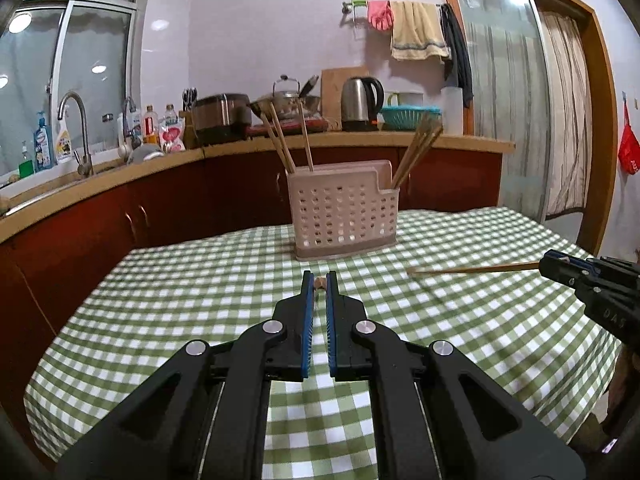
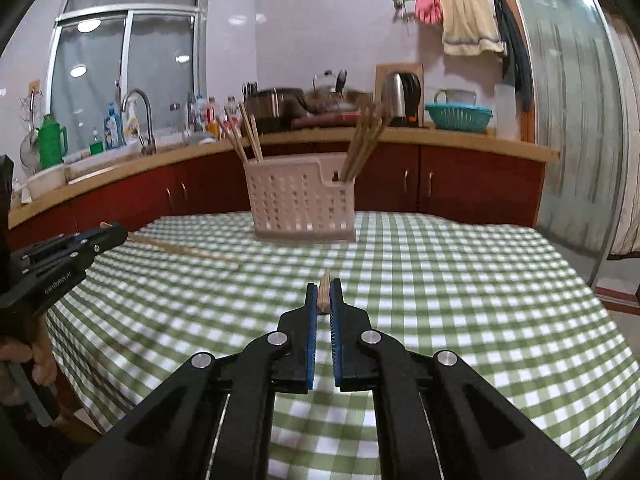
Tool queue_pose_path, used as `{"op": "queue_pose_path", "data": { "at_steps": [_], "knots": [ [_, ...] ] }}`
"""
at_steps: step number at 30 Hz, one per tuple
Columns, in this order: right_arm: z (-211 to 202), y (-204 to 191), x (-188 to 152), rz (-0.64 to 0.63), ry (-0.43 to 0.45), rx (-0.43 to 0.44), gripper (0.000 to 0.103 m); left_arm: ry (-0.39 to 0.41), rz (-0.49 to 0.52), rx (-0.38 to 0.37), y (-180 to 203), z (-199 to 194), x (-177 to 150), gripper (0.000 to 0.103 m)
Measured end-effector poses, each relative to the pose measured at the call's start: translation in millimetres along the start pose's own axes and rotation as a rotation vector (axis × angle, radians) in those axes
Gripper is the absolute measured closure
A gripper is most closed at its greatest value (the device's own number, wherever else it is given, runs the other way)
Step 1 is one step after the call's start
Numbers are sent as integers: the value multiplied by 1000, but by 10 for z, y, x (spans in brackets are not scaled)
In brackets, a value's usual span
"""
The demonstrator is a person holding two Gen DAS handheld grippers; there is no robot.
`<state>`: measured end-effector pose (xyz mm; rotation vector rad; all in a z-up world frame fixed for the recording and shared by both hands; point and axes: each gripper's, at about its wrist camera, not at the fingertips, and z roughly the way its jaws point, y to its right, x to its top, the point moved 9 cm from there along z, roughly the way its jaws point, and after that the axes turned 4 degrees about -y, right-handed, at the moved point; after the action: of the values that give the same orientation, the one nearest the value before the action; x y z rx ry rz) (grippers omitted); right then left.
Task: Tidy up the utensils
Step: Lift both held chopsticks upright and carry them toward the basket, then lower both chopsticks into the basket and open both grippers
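Each gripper, left gripper and right gripper, is closed on a chopstick (one each), held ready for the basket straight ahead.

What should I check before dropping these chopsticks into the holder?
1. Left gripper shut on wooden chopstick: ok.
2. Right gripper shut on its wooden chopsticks: ok.
3. Perforated beige plastic utensil holder upright on green checked tablecloth: ok.
4. Free room in its compartments: cannot tell.
5. Path to the holder clear: ok.
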<state>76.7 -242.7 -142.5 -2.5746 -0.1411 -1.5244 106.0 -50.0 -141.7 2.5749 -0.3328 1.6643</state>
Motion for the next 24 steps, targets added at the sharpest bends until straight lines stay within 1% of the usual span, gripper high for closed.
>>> {"op": "queue_pose_path", "data": {
  "at_steps": [6,11,16,24],
  "knots": [
    [-155,-9,287,-3,68,6,96,46,-9,3,-68,-128,236,97],
    [-186,-27,471,-1,99,22,96,68,-13,0,-122,-177,414,97],
    [-95,-80,609,-21,106,34,96,57,-6,-11,-142,-103,516,97],
    [142,-90,907,-34,124,51,96,61,16,-16,-164,108,708,96]
  ]
}}
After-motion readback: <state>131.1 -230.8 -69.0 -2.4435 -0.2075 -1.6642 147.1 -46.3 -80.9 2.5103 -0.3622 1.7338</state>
